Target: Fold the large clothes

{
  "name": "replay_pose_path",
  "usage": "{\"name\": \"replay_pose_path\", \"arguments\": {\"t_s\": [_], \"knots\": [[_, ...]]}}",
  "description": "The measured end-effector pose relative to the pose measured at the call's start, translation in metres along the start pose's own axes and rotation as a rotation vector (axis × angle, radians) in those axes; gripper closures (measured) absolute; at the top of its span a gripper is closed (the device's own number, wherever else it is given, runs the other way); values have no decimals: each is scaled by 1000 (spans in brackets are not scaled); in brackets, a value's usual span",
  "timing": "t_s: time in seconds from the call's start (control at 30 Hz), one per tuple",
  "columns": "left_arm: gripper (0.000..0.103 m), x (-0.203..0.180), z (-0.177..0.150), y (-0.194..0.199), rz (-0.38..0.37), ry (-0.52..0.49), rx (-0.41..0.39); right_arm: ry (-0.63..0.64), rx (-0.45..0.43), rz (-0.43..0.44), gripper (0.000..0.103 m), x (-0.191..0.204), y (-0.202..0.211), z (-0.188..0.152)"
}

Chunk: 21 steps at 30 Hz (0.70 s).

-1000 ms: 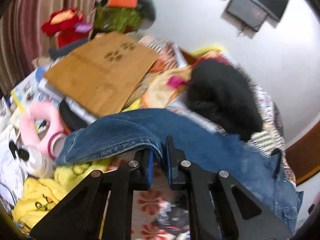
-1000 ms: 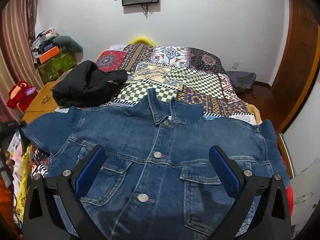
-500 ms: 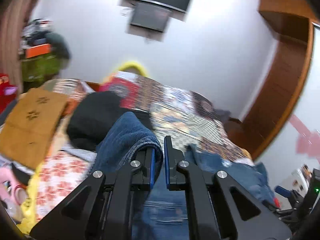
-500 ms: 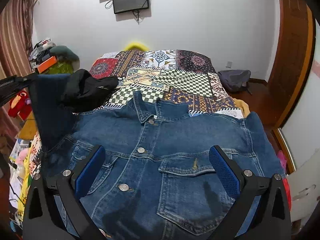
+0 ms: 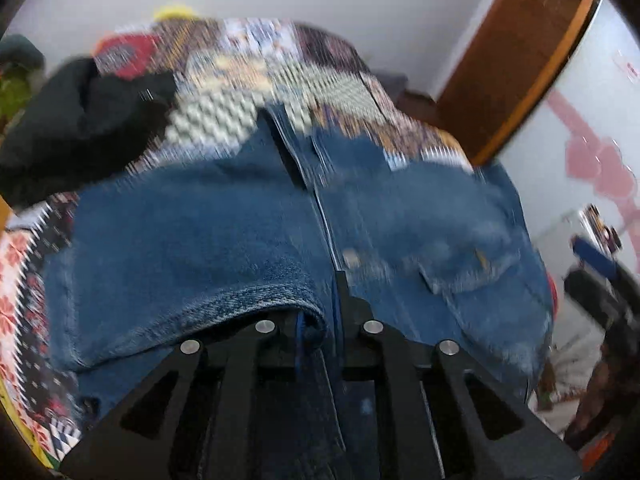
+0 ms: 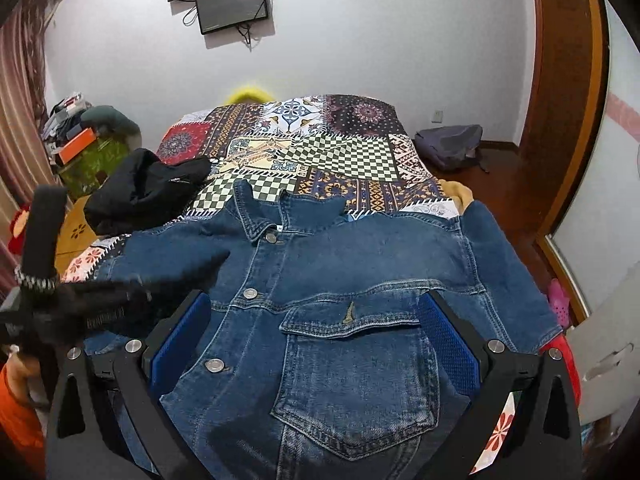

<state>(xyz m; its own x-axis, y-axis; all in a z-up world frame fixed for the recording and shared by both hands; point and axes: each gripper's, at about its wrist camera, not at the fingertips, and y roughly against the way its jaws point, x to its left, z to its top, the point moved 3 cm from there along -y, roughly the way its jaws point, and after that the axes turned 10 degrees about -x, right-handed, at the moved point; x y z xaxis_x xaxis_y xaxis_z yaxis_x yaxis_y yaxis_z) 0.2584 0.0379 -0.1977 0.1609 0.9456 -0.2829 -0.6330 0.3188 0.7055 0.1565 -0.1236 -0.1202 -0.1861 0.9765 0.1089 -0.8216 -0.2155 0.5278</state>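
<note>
On the patchwork bedspread (image 6: pixel 344 152): one denim jacket (image 6: pixel 360 264), front up, collar toward the wall, its left sleeve cuff (image 5: pixel 256 300) folded across the chest. Left gripper (image 5: pixel 320 320): jaws clamped on that cuff. Right gripper (image 6: pixel 312 332): jaws wide apart, holding nothing, above the chest pocket (image 6: pixel 360 380); black garment (image 6: pixel 140 188) beside the jacket's shoulder.

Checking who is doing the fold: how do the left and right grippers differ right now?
The left gripper is shut on the denim jacket's sleeve hem; the right gripper is wide open and holds nothing. The left has denim draped over its fingers; the right hovers above the jacket's chest pocket, apart from the cloth. Both have black frames with blue pads and point toward the bed.
</note>
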Motion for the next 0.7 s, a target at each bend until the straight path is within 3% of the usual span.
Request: {"name": "replay_pose_path", "arguments": {"t_s": [0.1, 0.17, 0.2, 0.27, 0.37, 0.5, 0.7], "knots": [[91, 1, -11, 2, -19, -18, 45, 16, 5, 5, 0, 5, -2, 0], [84, 1, -13, 11, -22, -40, 38, 41, 11, 8, 0, 12, -4, 0], [75, 1, -13, 19, -28, -44, 25, 54, 12, 9, 0, 14, -4, 0], [67, 4, -9, 36, -38, -45, -12, 84, 13, 13, 0, 23, -5, 1], [62, 12, 4, 73, -22, -45, -111, 124, 4, 38, 0, 37, -6, 6], [44, 30, 21, 112, 43, -47, -254, 190, -14, 87, 0, 63, -7, 17], [39, 80, 23, 151, 216, -21, -341, 332, -24, 208, 0, 122, -16, 33]]}}
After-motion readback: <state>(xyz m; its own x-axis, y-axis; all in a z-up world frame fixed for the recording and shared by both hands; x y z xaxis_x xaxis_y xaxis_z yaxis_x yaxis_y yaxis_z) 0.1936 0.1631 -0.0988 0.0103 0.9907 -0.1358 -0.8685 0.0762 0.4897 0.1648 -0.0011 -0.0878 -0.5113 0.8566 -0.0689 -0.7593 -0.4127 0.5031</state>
